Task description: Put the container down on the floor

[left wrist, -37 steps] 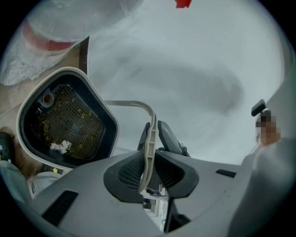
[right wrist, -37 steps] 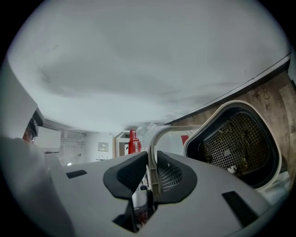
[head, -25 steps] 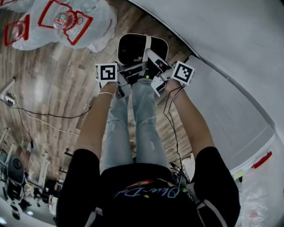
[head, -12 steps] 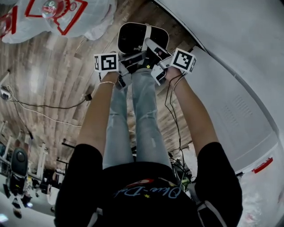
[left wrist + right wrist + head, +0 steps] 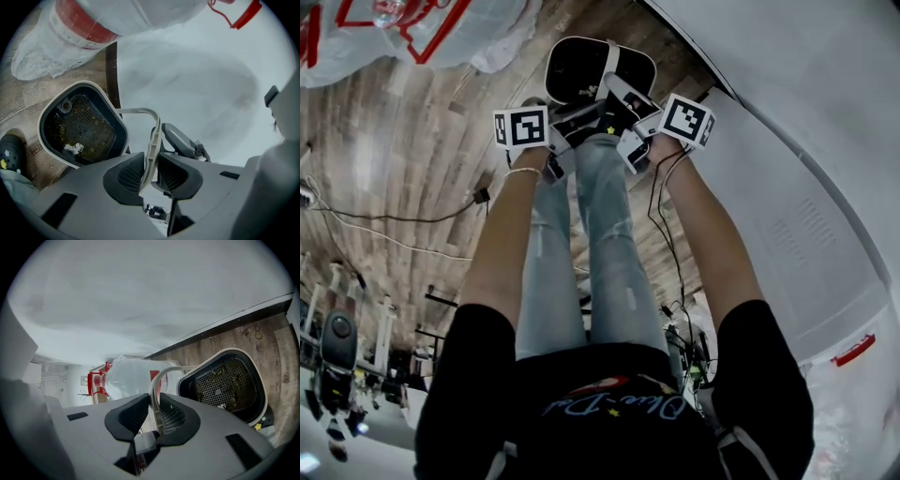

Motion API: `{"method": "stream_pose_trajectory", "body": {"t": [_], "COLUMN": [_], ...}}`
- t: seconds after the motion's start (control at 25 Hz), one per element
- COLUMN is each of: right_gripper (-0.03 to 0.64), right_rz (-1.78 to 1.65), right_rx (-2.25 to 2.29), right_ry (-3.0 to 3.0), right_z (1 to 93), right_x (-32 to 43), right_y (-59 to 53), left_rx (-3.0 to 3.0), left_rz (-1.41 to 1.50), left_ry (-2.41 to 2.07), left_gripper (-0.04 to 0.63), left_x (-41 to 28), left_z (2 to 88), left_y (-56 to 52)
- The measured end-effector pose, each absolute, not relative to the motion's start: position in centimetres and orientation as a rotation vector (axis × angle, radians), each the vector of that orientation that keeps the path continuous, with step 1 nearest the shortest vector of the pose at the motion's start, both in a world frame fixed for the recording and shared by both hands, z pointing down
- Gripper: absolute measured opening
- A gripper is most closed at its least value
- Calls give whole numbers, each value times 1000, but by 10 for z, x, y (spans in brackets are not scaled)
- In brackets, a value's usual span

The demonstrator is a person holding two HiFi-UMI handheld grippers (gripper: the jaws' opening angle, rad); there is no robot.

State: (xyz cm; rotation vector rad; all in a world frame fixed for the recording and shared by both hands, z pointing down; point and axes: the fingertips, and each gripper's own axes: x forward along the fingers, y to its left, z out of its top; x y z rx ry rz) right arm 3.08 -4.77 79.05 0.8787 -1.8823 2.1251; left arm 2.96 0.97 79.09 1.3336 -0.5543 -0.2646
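Observation:
The container (image 5: 577,71) is a black tub with a white rim and a mesh insert (image 5: 83,125) holding crumbs; it sits low over the wood floor by the wall. Its thin white handle (image 5: 609,67) runs between both grippers. My left gripper (image 5: 574,126) has the handle (image 5: 152,140) between its jaws, which are opening; the handle leans on one pad and a gap shows at the other. My right gripper (image 5: 625,105) is shut on the handle (image 5: 156,380), with the tub (image 5: 225,385) beyond and to the right of its jaws.
A white wall (image 5: 787,103) with a dark baseboard runs along the right. White plastic bags with red print (image 5: 412,28) lie on the floor at the far left. The person's jeans-clad legs (image 5: 600,244) and a shoe (image 5: 11,154) stand right by the tub. A cable (image 5: 394,217) crosses the floor.
Both grippers and the container have shifted farther up in the head view, and the plastic bags have slid toward the top edge.

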Motion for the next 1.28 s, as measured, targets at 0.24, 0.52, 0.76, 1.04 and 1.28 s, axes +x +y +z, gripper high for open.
{"method": "stream_pose_trajectory", "body": {"t": [0.24, 0.52, 0.76, 1.04, 1.28], "right_gripper": [55, 54, 54, 54, 48], "right_rz": [2094, 2008, 2004, 1945, 1890], "right_rx": [843, 785, 770, 788, 870], "right_ry": [-1852, -1827, -1817, -1793, -1786], "right_z": [793, 799, 802, 809, 813], "right_x": [27, 24, 26, 6, -8], "right_y": [-46, -42, -41, -38, -42], "left_rx": [1393, 1428, 1417, 1422, 1406], "left_rz": [-194, -76, -77, -33, -27], "left_ry": [-599, -662, -715, -768, -803], "left_gripper": [77, 109, 123, 152, 149], "left_x": [28, 18, 21, 2, -18], "left_z": [792, 803, 803, 810, 819], "left_y": [13, 18, 17, 20, 22]}}
